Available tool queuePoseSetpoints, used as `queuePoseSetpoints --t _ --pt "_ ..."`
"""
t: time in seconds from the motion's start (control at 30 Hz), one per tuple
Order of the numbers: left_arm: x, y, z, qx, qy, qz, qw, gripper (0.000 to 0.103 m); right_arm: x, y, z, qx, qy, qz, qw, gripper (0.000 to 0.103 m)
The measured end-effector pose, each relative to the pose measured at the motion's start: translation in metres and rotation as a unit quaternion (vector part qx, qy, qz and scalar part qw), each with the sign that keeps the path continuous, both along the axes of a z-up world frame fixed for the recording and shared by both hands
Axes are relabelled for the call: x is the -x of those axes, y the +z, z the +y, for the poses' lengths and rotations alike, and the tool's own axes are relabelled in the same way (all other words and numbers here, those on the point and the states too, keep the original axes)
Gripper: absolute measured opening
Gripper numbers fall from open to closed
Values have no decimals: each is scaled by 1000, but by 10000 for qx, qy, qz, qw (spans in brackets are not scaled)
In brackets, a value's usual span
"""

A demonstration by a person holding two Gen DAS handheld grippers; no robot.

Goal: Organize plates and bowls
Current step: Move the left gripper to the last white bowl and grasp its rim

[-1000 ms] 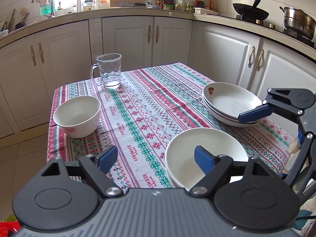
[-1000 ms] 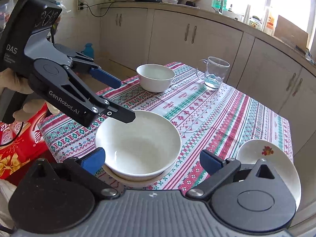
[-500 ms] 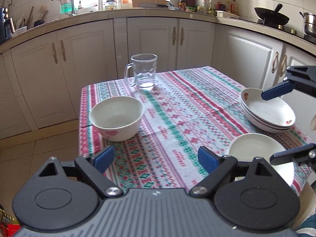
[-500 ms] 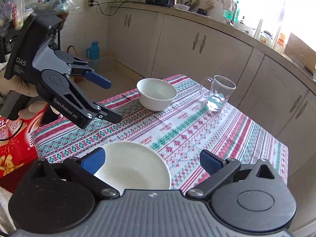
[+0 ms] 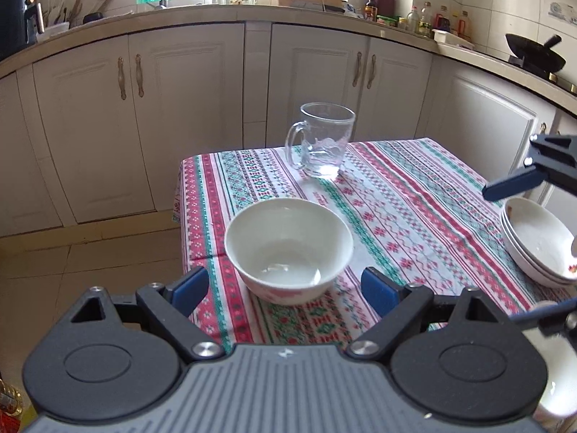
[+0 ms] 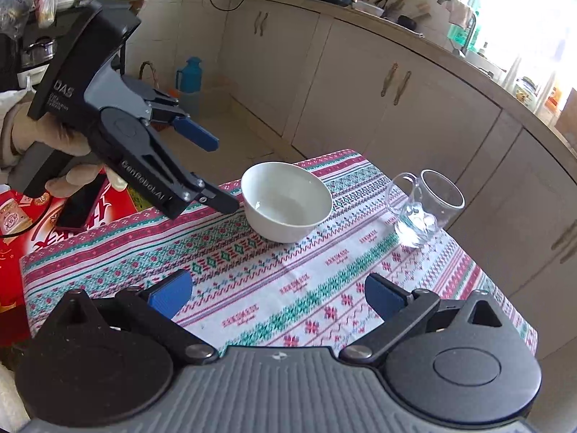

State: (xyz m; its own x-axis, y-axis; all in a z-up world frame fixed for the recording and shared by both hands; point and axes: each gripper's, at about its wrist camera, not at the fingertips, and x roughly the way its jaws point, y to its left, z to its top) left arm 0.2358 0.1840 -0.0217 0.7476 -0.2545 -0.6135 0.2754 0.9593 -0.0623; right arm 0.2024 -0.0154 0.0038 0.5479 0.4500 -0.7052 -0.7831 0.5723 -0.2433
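The left tool (image 5: 285, 290) hangs with jaws apart just before the white bowl (image 5: 288, 249) on the bench (image 5: 396, 195). The right tool (image 6: 279, 297) is also spread, empty. Stacked plates (image 5: 537, 241) sit right; a glass mug (image 5: 319, 140) stands beyond.

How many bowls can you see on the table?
1 for sure: the white bowl on the striped tablecloth, nearer than the glass mug. A white curved edge at the left view's lower right may be another bowl, mostly hidden.
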Motion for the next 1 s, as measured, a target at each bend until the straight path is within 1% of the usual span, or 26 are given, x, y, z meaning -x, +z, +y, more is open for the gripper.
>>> queuePoseSetpoints --t 0.1,0.3,0.4,0.47,0.57,0.63,0.8,0.93,1.0 --pt "-20 -3 5 71 16 109 9999 91 -17 -4 11 61 120 38 9999 103" --pt "-55 -15 10 351 18 339 9988 88 -48 -15 30 177 320 154 9992 103" --pt "-68 -22 10 444 -9 470 9979 82 -65 -23 39 184 379 272 9987 103" --pt "-73 -26 10 480 -12 522 9975 75 -74 -27 42 141 404 353 9985 103" --pt "-81 -30 12 560 -9 595 9967 71 -86 -35 49 120 484 434 9978 102" --pt "-84 -31 14 619 -9 627 9961 69 -91 -42 54 190 548 423 9974 102" --pt "-91 -34 17 688 12 677 9953 62 -105 -55 61 226 561 605 9963 92" --pt "-94 -36 18 716 -10 712 9949 60 -112 -61 64 160 545 691 9960 92" --pt "-94 -35 18 714 -31 707 9949 59 -116 -63 65 98 553 741 9957 86"
